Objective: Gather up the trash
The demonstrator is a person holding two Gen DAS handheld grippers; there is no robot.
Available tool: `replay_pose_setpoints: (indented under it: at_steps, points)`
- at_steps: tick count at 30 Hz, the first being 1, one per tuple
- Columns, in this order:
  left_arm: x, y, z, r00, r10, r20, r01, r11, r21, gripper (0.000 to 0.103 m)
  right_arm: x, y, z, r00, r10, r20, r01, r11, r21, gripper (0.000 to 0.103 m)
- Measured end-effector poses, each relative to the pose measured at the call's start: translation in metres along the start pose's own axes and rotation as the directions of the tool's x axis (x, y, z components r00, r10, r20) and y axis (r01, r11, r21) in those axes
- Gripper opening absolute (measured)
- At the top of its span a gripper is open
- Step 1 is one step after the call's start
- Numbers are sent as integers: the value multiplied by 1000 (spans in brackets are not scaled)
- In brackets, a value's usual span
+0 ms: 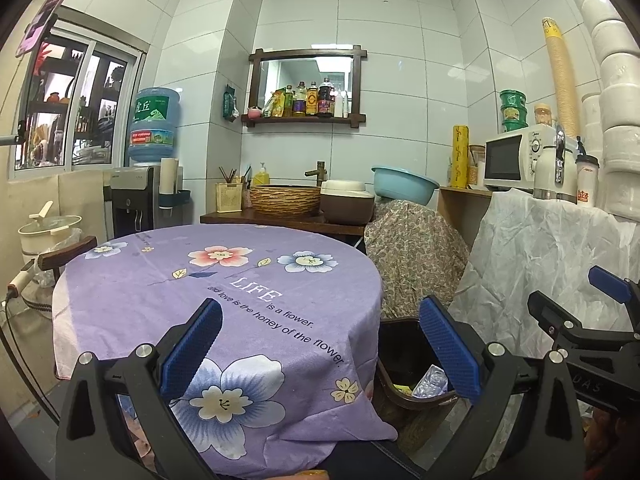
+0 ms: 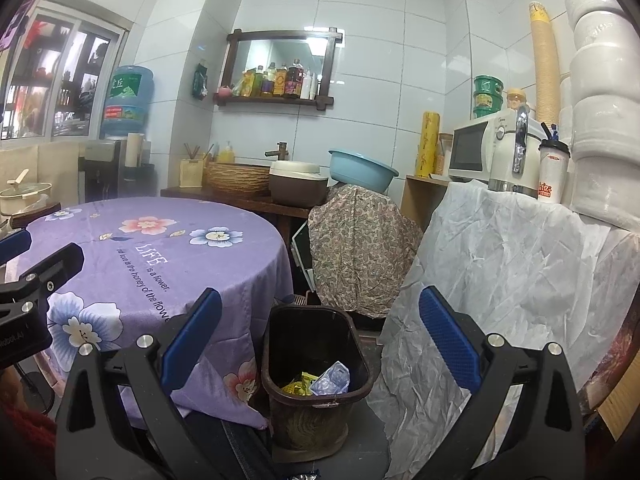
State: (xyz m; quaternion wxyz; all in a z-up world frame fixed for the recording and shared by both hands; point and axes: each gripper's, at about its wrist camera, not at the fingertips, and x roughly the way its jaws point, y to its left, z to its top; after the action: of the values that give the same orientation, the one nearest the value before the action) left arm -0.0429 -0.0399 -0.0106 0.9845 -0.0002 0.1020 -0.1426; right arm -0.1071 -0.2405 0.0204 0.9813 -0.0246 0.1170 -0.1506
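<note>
Both tools, left tool (image 1: 320,350) and right tool (image 2: 320,340), hang wide and empty; with trash (image 2: 320,384) already in the bin (image 2: 316,400) beside the table (image 2: 160,256), I'd check its bare top before finishing.

Soft matt purple cloth (image 1: 224,280) over the table, printed with flowers. Dark brown bin (image 2: 316,380) of smooth plastic, scuffed outside; crinkled glossy wrappers (image 2: 320,384) within. Crumpled white paper-like sheet (image 2: 500,264), matt and creased. Glossy white wall tiles (image 1: 400,40). Woven rough basket (image 1: 286,200). Dark wooden shelf (image 1: 304,120). Textured blue rubbery pads (image 2: 448,340) on matt black plastic frames.
</note>
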Motion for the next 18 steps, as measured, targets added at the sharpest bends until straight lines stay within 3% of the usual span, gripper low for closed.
replay_pose_setpoints:
  at_steps: [18]
  points:
    - [2,3,-2,1000,8,2,-8,1000,5,98,2,-1,-3,1000,4,-7,-4,1000,-2,97]
